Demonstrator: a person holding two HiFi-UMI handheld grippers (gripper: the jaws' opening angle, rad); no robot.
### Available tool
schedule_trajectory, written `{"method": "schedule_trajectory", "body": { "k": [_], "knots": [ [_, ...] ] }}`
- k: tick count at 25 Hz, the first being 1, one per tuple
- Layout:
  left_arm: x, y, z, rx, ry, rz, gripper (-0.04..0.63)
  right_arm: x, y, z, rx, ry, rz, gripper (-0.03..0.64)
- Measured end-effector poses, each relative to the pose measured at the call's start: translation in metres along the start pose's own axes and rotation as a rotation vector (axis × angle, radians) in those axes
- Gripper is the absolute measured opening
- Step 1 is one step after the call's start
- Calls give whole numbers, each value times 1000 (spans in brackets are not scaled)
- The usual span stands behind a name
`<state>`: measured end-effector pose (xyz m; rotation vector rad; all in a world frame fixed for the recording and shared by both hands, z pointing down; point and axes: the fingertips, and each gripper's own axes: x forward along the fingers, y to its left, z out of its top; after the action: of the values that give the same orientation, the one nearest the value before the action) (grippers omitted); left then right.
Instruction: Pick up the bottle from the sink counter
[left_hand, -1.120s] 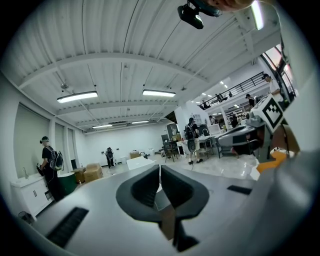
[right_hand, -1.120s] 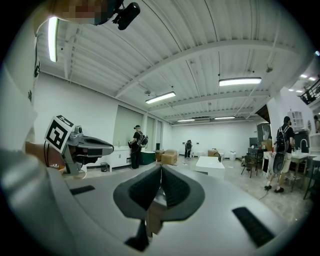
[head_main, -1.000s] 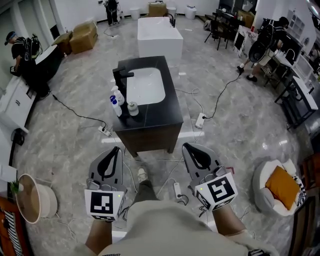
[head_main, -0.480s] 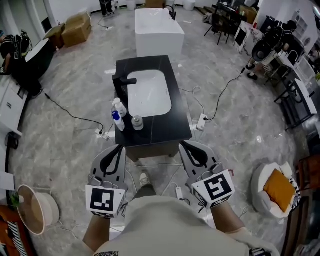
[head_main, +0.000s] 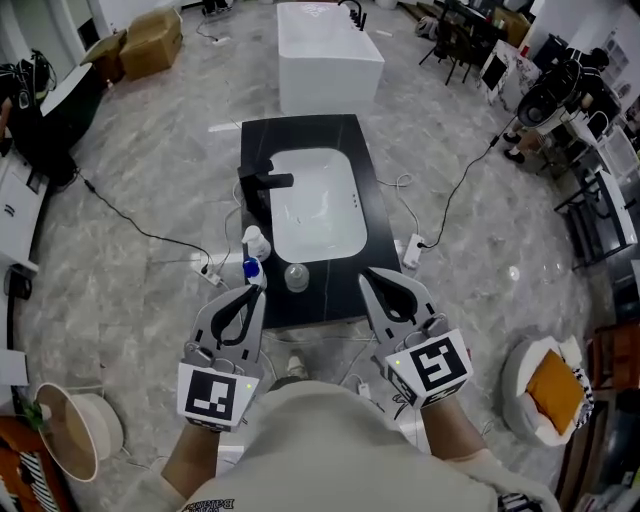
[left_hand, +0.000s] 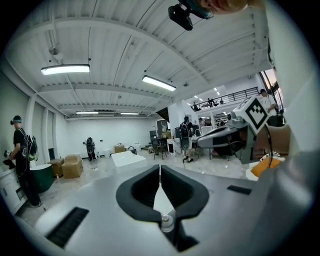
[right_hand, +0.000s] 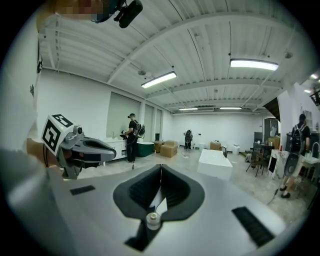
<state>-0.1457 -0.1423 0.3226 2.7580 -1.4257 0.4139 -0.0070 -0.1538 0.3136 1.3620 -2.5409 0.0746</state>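
- Right, tools first: the left gripper (head_main: 256, 291) has its jaws pressed together with nothing between them, as its own view shows plainly. The right gripper (head_main: 367, 276) is the same, closed on nothing.
- Three containers stand clustered on the near left corner of the black sink counter (head_main: 300, 133), just in front of the black faucet (head_main: 262, 186).
- They are a white pump bottle (head_main: 256, 240), a blue-capped bottle (head_main: 251, 270) and a squat clear bottle (head_main: 296, 277) to their right.
- I can't make out what any of them holds from the head view.
- In the head view the left gripper's tip overlaps the blue-capped bottle. I can't tell whether they touch.
- I see the right gripper at the counter's near edge, to the right of the clear bottle and apart from it.
- A white basin (head_main: 318, 210) is sunk into the counter beside the faucet.
- Beyond the counter stands a white tub (head_main: 328, 45), with cardboard boxes (head_main: 150, 38) off to its left.
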Motion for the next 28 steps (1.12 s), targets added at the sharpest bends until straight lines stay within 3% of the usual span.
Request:
{"method": "schedule_trajectory", "body": {
  "k": [7,16,20,28],
  "knots": [
    [33,43,-1,-8,2,-13,14,52,-18,9,-4,11,-21,-3],
    [49,49,-6,-22,9,3,14,62,-33,8,-9,22,-36,-3],
    [55,48,-11,-50,39,33,14,60,-41,2,5,14,-27,-3],
    [75,36,-13,-26,89,140,15,59,-59,-8,23,18,51,-3]
  ]
}}
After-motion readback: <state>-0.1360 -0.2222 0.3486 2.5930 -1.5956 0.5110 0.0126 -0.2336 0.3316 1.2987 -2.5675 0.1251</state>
